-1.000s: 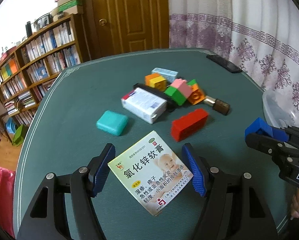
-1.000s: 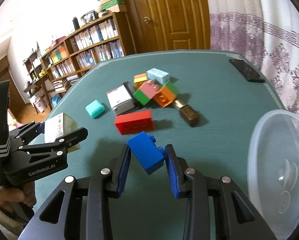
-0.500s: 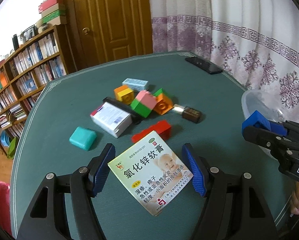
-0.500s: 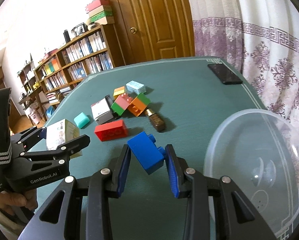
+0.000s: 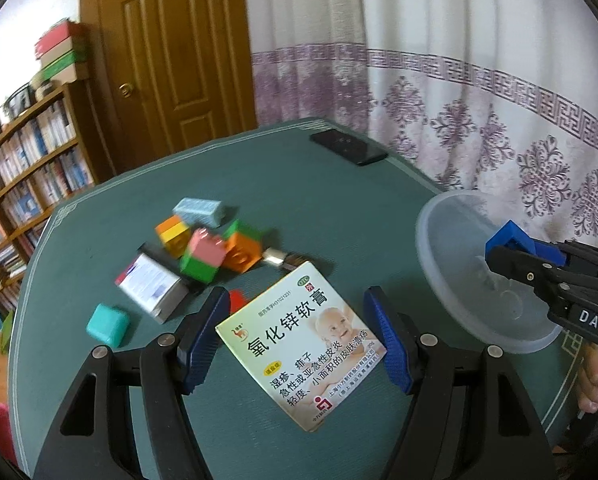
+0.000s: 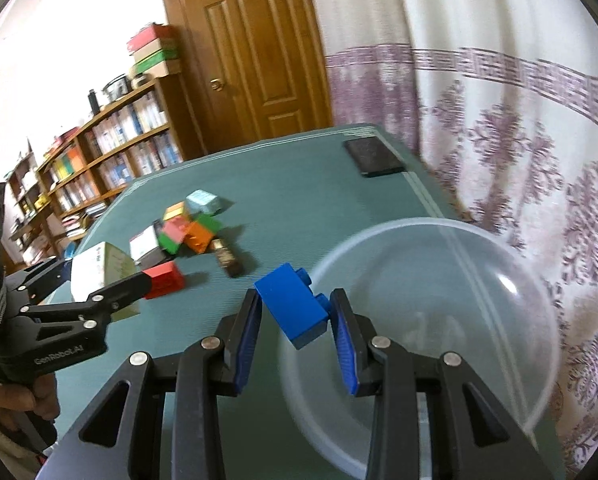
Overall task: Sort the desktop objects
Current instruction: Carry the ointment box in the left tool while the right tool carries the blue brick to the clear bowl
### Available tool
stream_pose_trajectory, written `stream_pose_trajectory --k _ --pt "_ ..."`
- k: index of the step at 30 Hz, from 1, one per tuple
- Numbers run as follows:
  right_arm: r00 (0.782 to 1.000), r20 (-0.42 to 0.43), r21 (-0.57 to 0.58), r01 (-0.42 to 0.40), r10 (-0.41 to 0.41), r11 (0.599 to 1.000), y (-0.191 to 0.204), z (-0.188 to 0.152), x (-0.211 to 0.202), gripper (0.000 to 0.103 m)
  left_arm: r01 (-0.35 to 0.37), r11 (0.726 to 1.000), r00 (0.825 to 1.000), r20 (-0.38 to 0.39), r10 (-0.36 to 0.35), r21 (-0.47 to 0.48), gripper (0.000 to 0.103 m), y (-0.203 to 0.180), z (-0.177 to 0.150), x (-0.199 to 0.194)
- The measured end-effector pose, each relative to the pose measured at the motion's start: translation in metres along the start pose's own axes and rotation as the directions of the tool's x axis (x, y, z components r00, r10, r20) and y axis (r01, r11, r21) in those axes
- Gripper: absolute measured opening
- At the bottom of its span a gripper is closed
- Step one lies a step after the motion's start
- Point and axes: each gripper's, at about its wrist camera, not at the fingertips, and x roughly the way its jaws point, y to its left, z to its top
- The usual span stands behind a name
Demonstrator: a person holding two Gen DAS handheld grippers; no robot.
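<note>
My left gripper (image 5: 295, 300) is shut on a yellow-white ointment box (image 5: 303, 344) with a baby picture, held above the green table. My right gripper (image 6: 297, 296) is shut on a blue brick (image 6: 295, 308), tilted, hanging over the near-left rim of a clear plastic bowl (image 6: 499, 320). In the left wrist view the blue brick (image 5: 509, 240) shows over that bowl (image 5: 451, 248). A pile of coloured bricks (image 5: 207, 252), a red brick (image 6: 165, 280), a white medicine box (image 5: 151, 288), a teal case (image 5: 107, 326) and a brown bottle (image 6: 227, 258) lie on the table.
A black phone (image 5: 349, 146) lies near the table's far right edge. A patterned curtain (image 6: 539, 140) hangs close behind the bowl. A wooden door and bookshelves (image 6: 111, 148) stand beyond the table. A hand (image 6: 15, 400) grips the left gripper's handle.
Both grippers have swung right, still holding the box and the brick. The bowl has come further into both views, and the blue brick now hangs at its rim.
</note>
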Motion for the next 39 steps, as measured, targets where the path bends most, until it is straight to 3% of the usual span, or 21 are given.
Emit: stream_pose_trajectory --k 16,39 --pt "0.989 0.014 0.163 0.141 -0.146 0.976 -0.083 -0.002 -0.016 0.039 0.130 0.983 0.990 0.030 -0.135 0.132 0.072 -0.085 0.045 0.024" --pt "0.976 -0.005 0.255 0.210 -0.216 0.944 -0.129 0.007 -0.009 0.039 0.251 0.951 0.968 -0.025 -0.250 0.180 0.073 -0.145 0.072 0.072"
